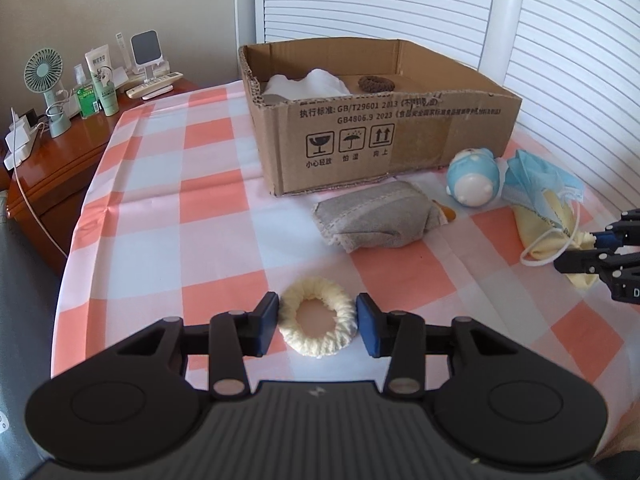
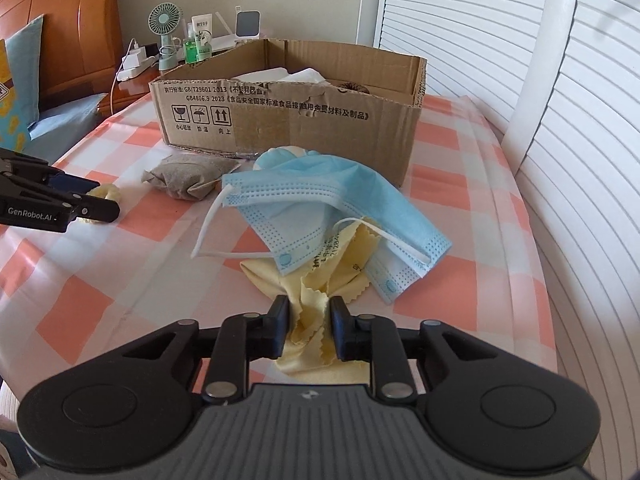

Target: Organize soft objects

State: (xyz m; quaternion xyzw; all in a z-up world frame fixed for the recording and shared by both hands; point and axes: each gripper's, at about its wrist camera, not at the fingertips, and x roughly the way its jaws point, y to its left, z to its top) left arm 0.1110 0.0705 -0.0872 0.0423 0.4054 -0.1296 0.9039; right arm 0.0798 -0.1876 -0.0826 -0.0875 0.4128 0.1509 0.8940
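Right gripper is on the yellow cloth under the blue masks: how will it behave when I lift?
The thin yellow cloth with pinked edges is bunched between the right gripper fingers, so it will probably hang limp. The blue face masks overlap it and may drag along or slide off.
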